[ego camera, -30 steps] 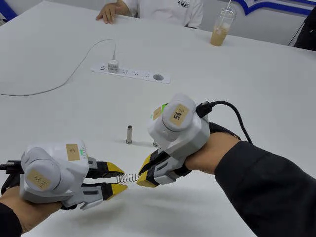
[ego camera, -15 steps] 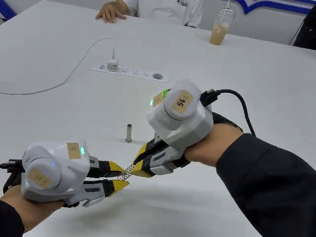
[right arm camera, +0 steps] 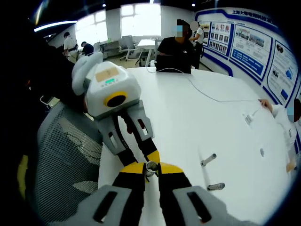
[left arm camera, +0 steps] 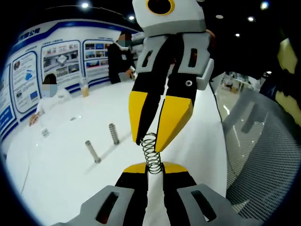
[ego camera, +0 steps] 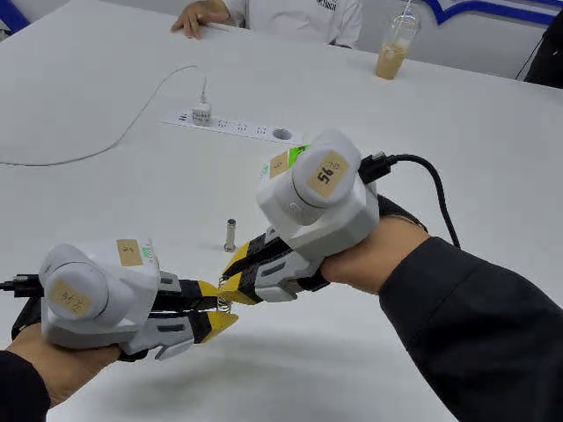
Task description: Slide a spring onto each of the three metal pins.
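The left gripper (left arm camera: 150,168) has its yellow tips pinched on 1 end of the spring (left arm camera: 151,153). The right gripper (right arm camera: 150,169) is clamped on the other end, so the little coil hangs in the air between the 2 of them, just above the table (ego camera: 132,202). I'd judge it feather-light and springy: thin wire with open turns, easy to bend sideways, and apt to shoot out if squeezed hard. It is best held near 1 end with a gentle pinch, leaving the far mouth free to go over a pin.

Beyond the grippers stands 1 bare pin (left arm camera: 91,150), upright. Near it is a second pin (left arm camera: 113,133) that seems to wear a spring already. A third I cannot make out.

The tabletop is white, smooth and probably slick, so a dropped spring could roll. Farther off lie a power strip (ego camera: 233,129) with its cable (ego camera: 114,145), an iced drink (ego camera: 393,48) and a seated person's hand (ego camera: 198,16). A mesh chair (left arm camera: 256,136) stands at the table's edge.
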`<control>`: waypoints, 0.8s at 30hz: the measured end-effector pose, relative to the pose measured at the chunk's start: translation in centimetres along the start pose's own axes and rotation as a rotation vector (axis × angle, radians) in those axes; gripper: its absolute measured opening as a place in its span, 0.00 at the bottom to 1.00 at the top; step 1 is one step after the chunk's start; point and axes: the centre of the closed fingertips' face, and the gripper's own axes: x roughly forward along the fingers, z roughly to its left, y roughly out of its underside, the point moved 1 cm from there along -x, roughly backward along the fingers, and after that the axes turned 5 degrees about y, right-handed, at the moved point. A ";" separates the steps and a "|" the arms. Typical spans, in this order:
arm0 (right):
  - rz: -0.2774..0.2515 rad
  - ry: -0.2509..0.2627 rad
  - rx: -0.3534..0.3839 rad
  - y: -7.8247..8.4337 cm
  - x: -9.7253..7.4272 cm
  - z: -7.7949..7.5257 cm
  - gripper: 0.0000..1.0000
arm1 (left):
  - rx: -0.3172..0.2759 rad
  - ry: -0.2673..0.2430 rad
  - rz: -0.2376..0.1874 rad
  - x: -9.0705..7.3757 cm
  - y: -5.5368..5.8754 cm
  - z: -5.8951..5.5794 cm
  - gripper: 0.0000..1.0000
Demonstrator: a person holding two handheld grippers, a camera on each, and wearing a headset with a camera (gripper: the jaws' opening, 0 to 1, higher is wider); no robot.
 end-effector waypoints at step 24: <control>-0.063 0.008 0.053 -0.4 0.2 -0.3 0.12 | -0.057 -0.020 -0.049 -0.3 -0.8 -0.1 0.11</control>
